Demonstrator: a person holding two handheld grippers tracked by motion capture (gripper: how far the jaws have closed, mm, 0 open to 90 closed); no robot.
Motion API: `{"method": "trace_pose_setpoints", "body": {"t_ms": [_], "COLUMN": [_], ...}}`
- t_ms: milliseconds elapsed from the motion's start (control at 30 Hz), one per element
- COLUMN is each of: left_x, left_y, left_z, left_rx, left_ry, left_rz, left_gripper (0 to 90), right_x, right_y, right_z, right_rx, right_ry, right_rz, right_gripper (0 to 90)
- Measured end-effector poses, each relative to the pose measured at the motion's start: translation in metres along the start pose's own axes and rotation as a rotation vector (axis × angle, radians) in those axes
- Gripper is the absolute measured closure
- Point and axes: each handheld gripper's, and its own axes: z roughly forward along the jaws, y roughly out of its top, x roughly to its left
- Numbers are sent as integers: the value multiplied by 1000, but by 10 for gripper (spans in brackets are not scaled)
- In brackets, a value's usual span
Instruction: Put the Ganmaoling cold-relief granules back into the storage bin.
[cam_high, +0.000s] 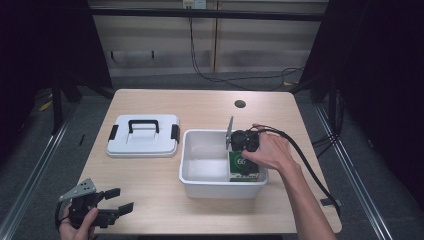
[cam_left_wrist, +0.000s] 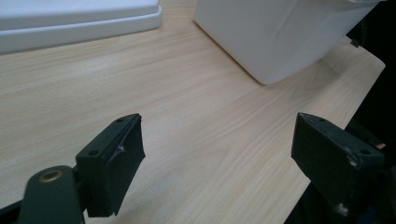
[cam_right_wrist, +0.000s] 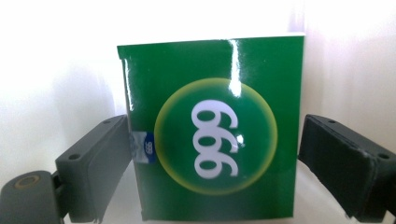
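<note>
Two things could go wrong here, as I read it. The right gripper (cam_high: 242, 150) is down inside the white bin (cam_high: 192, 176), its fingers (cam_right_wrist: 95, 163) spread to either side of the green box (cam_right_wrist: 212, 130) marked 999; the left-hand one in the right gripper view sits at the box's edge, maybe touching, while the other stands just clear, so I would not call it a pinch. The box stands upright against the bin's right end wall, tight in the near corner. If the fingers close now, the glossy carton could twist or slip, since one finger meets it before the other. If they are letting go instead, a snag on that nearer edge could tip the box over as the gripper lifts. The bin wall beside it leaves little room, and a finger could knock the wall and shove the bin along the bench (cam_high: 210, 107). The right hand (cam_high: 270, 150) reaches in from the near right, forearm angled across the bench, wrist bent down so the gripper points into the bin, cable trailing off behind. The left gripper (cam_high: 112, 202) waits low over the near left corner of the bench, held in the left hand (cam_high: 75, 227), its fingers (cam_left_wrist: 112, 163) spread wide on nothing, aimed toward the bin. The white lid (cam_high: 143, 135) with black handle lies flat beside the bin.
</note>
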Motion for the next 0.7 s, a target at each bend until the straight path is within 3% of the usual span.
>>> {"method": "trace_pose_setpoints", "body": {"t_ms": [367,567,700], "left_x": [0,0,0], "left_y": [0,0,0], "left_z": [0,0,0], "left_rx": [1,1,3], "left_ry": [1,-2,-1], "left_rz": [0,-1,2], "left_gripper": [170,170,169], "right_x": [2,5,9], "right_y": [-8,-16,-22], "right_z": [-18,-32,-41], "right_rx": [-109,-162,-226], "right_ry": [-6,-16,-33], "right_rz": [-4,17,24], "right_gripper": [94,116,124]}}
